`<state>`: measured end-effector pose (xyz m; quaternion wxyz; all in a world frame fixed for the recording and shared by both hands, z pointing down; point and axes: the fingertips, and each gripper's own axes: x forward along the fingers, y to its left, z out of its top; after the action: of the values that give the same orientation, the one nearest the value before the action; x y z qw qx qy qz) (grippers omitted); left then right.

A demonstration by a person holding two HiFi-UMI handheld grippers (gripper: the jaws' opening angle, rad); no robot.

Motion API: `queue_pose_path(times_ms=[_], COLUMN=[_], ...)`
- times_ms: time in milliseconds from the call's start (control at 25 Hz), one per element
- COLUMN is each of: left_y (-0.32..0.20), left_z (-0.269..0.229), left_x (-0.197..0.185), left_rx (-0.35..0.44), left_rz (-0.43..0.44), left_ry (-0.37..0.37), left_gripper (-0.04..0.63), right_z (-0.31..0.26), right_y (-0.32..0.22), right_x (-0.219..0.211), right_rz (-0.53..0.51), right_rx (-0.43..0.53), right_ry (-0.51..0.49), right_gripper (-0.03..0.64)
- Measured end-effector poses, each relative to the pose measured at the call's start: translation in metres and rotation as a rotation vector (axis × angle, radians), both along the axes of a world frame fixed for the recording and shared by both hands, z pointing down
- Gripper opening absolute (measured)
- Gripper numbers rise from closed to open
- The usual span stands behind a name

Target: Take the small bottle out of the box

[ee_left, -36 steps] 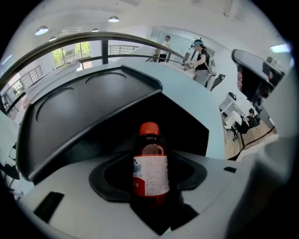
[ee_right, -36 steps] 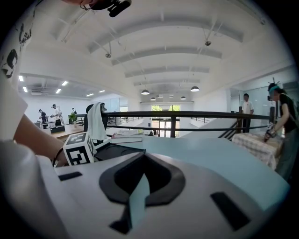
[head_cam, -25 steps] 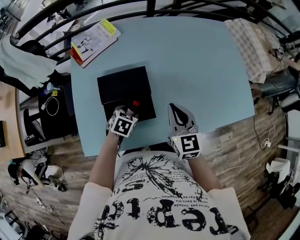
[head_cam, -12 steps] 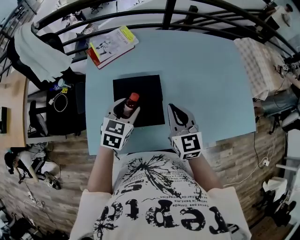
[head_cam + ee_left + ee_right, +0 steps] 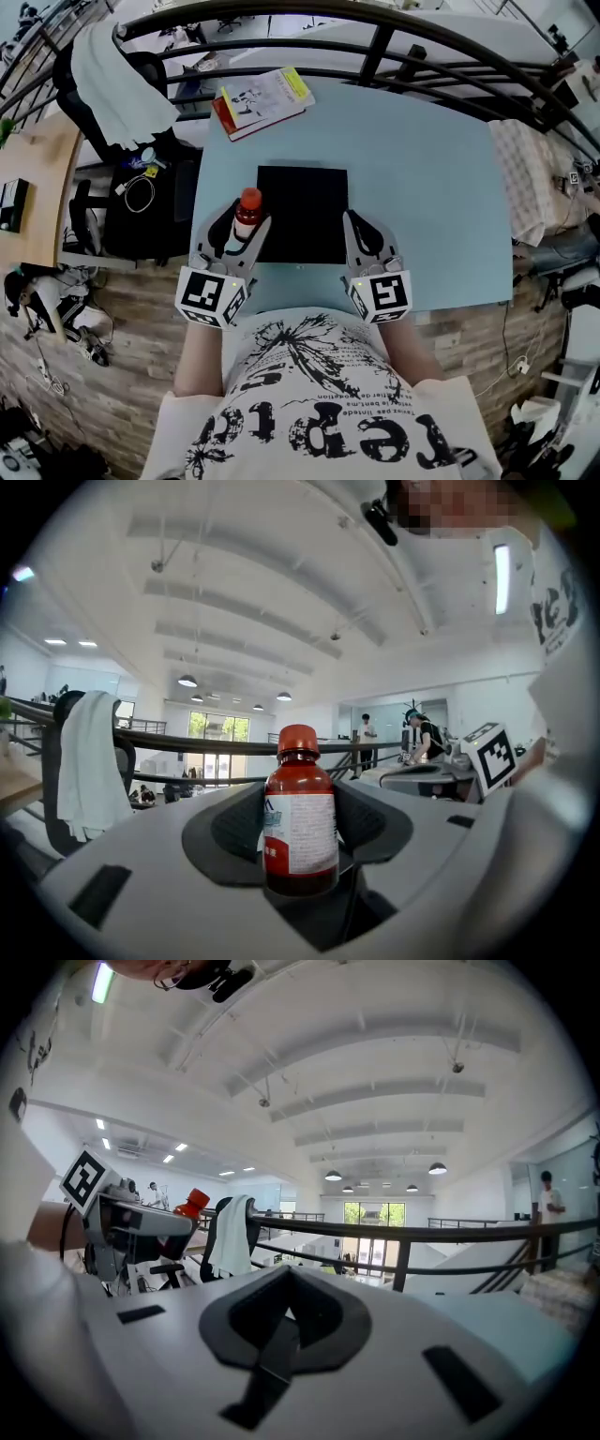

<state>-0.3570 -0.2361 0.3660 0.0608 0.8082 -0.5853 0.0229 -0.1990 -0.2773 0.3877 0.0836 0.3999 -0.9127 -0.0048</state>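
Landmark: one black box [image 5: 302, 214], flat on the light blue table [image 5: 422, 178].

- Far left of the box, off the table: one white towel [image 5: 117, 80] draped over a dark chair back.
- Behind the box, to its left: one stack of booklets [image 5: 265, 98], with a red cover showing underneath.
- At the box's left edge: left gripper [image 5: 240, 228]. Its jaws are clamped on one small bottle [image 5: 300, 822] with a red cap, a dark red body and a white label. The bottle stands upright between the pads. It is outside the box, and in the head view its cap overlaps the box's left edge.
- At the box's right edge: right gripper [image 5: 279, 1321]. Its jaws are pressed together with nothing between them, and its tips point along the box's right side.
- Far right of the box: one checked cloth [image 5: 525, 183] at the table's right edge.

Count: two grippers, one bottle, one box.
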Motion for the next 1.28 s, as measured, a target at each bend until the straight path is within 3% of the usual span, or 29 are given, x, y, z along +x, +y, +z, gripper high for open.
queue_pose_path(times_ms=[120, 320, 1280], left_y=[0.003, 0.007, -0.001], left_z=[-0.008, -0.01, -0.002], left_x=[-0.013, -0.019, -0.008], left_rx=[0.041, 0.056, 0.036], left_rz=[-0.061, -0.087, -0.063], left_ry=[0.024, 0.026, -0.017], left_gripper=[0.233, 0.233, 0.233], right_z=[-0.007, -0.012, -0.014], right_y=[0.0, 0.004, 0.0], right_x=[-0.007, -0.014, -0.012], right_rz=[-0.003, -0.021, -0.023], right_rx=[0.024, 0.047, 0.089], right_ry=[-0.032, -0.044, -0.008], right_gripper=[0.008, 0.008, 0.008])
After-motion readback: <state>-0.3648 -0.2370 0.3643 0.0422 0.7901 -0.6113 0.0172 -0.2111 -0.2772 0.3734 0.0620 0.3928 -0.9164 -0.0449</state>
